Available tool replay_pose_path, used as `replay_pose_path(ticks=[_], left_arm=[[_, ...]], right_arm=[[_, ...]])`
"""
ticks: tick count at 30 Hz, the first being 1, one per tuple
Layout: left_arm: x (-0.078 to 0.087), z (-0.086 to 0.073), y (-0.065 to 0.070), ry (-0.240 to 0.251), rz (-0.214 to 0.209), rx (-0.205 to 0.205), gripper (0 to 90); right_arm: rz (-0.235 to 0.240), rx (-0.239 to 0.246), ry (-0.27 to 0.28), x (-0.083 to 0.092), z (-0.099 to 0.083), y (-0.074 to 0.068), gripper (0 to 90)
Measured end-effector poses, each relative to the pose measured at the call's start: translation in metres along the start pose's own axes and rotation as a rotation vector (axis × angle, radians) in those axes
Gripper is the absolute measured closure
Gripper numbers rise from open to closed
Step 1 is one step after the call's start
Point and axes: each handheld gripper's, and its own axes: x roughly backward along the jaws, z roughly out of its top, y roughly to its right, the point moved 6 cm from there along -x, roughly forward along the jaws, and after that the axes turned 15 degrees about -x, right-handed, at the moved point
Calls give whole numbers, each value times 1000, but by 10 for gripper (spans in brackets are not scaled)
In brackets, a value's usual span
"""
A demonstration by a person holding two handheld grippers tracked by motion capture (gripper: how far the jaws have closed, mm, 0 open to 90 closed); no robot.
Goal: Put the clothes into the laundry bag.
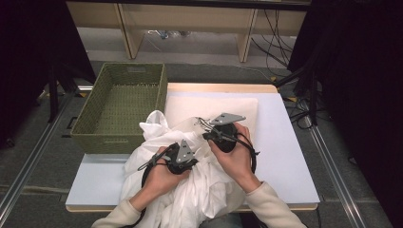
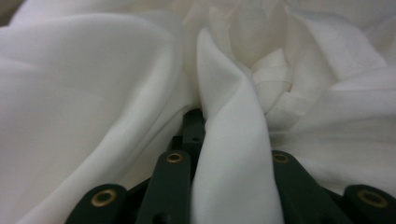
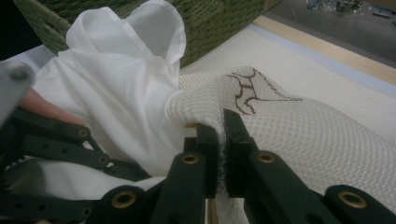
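Observation:
A crumpled white cloth (image 1: 199, 190) lies heaped at the table's near edge and spills over it. Beyond it lies a cream mesh bag (image 1: 214, 107) with brown stitching (image 3: 247, 91). My left gripper (image 1: 191, 160) sits low in the heap. In the left gripper view a raised fold of the white cloth (image 2: 229, 154) runs between its jaws, and the gripper (image 2: 224, 123) is shut on it. My right gripper (image 1: 203, 124) points at the bag's near edge. In the right gripper view it (image 3: 220, 133) is shut on the lifted rim of the mesh bag (image 3: 289, 135).
A green woven basket (image 1: 164, 95) stands empty at the table's far left, touching the cloth's upper corner. The white table top (image 1: 285, 156) is bare to the right of my hands. Dark curtains flank both sides, and cables lie on the floor beyond.

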Motion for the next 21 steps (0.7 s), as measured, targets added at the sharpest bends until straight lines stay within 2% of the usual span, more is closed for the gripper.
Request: replay_pose_path(ticks=[1, 2, 3, 4, 5, 7, 8, 9, 10, 11, 12, 13, 14, 15, 16, 17, 18, 19, 20, 21], left_arm=[[11, 10, 0, 77, -11, 56, 791], [18, 18, 0, 128, -18, 89, 793], [25, 25, 0, 165, -22, 109, 793], [25, 25, 0, 165, -22, 109, 793], [36, 39, -1, 204, -14, 98, 793], [38, 44, -1, 206, -10, 82, 793], [37, 47, -3, 205, -7, 69, 793], [34, 48, -4, 200, -1, 76, 792], [30, 47, -8, 184, 7, 59, 792], [18, 44, -13, 152, 16, 39, 792], [9, 43, -13, 149, 17, 67, 791], [9, 43, -13, 149, 17, 67, 791], [1, 40, -15, 129, 24, 69, 791], [-8, 38, -16, 121, 39, 79, 789], [-26, 29, -20, 87, 32, 86, 783], [-33, 26, -21, 88, 40, 103, 778], [-33, 26, -21, 88, 40, 103, 770], [-39, 24, -22, 93, 39, 128, 770], [-40, 25, -21, 102, 43, 151, 755], [-38, 23, -22, 95, 33, 123, 735]], right_arm=[[2, 17, 17, 0, 2, 2, 877], [-3, -40, 6, 2, 1, 0, 877], [3, -16, 18, 1, 3, 2, 878], [3, -16, 18, 1, 3, 2, 878], [-1, -14, 23, 3, 4, 3, 878], [-8, -13, 36, 4, 5, 3, 878], [-7, 10, 49, 5, 7, 3, 878], [0, -26, 42, 9, 7, -2, 879], [0, -26, 42, 9, 7, -2, 879], [23, -24, 47, 13, 8, -6, 881], [32, -23, 52, 14, 8, -8, 881], [32, -23, 52, 14, 8, -8, 881], [40, -31, 56, 15, 9, -11, 882], [60, -14, 53, 14, 9, -13, 882], [62, -5, 40, 13, 7, -17, 882], [55, -1, 31, 12, 6, -17, 882], [55, -1, 31, 12, 6, -17, 882], [60, -2, 25, 9, 4, -16, 881], [43, -4, 27, 6, 3, -13, 881], [50, -22, 18, 5, 2, -12, 881]])
